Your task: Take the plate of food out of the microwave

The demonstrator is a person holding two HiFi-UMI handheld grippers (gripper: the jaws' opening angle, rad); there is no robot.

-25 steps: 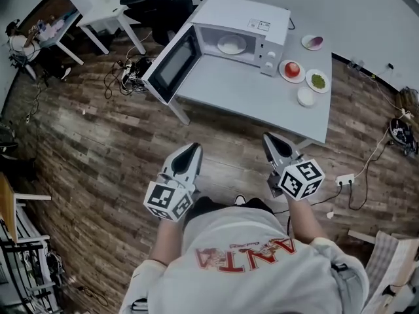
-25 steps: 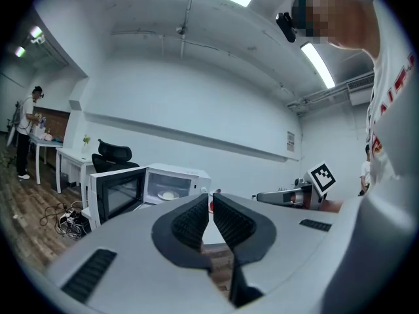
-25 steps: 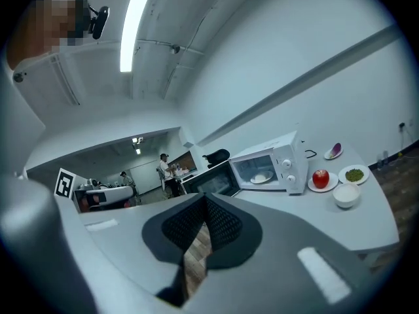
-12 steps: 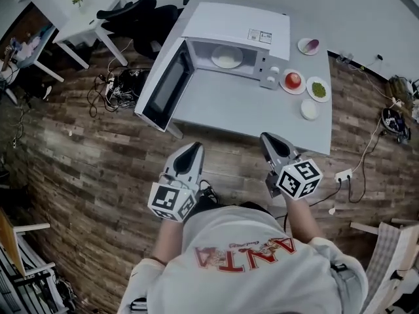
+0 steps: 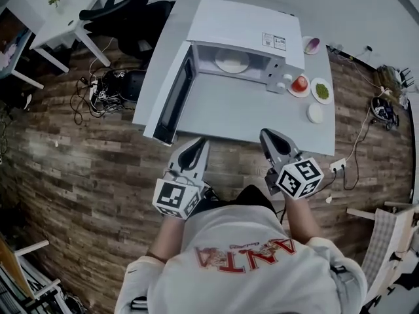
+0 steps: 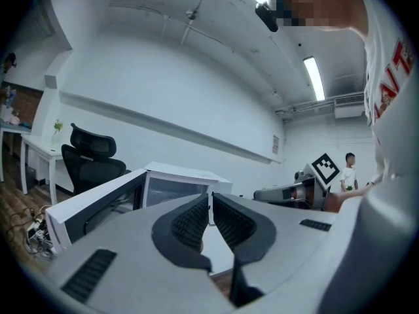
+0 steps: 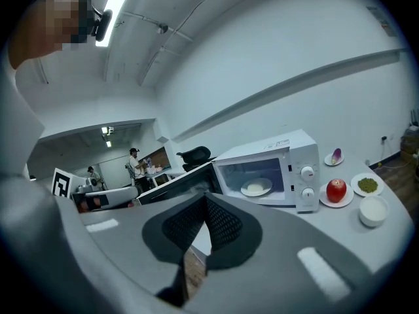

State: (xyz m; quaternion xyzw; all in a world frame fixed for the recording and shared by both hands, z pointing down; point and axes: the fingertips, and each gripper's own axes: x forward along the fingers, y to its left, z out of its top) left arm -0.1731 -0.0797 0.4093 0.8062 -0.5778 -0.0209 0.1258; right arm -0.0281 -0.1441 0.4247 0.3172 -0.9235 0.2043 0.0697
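A white microwave (image 5: 245, 28) stands on the grey table (image 5: 242, 113), its door (image 5: 171, 100) swung open to the left. Inside it sits a white plate of pale food (image 5: 232, 61), also visible in the right gripper view as the plate (image 7: 255, 188). My left gripper (image 5: 195, 146) and right gripper (image 5: 267, 136) hover side by side at the table's near edge, well short of the microwave. Both are shut with nothing between the jaws. In the left gripper view the left gripper (image 6: 210, 198) points at the microwave (image 6: 177, 182). The right gripper (image 7: 205, 198) is aimed left of the oven cavity.
Right of the microwave lie a plate with a red apple (image 5: 300, 84), a plate of green food (image 5: 321, 90), a white bowl (image 5: 315, 113) and a small dish with a purple item (image 5: 312, 44). A black office chair (image 5: 124, 12) and floor cables (image 5: 98, 87) sit to the left.
The person has stepped closer to the table, so the microwave and table sit nearer and more central. Both grippers stay shut and keep their place in front of the body.
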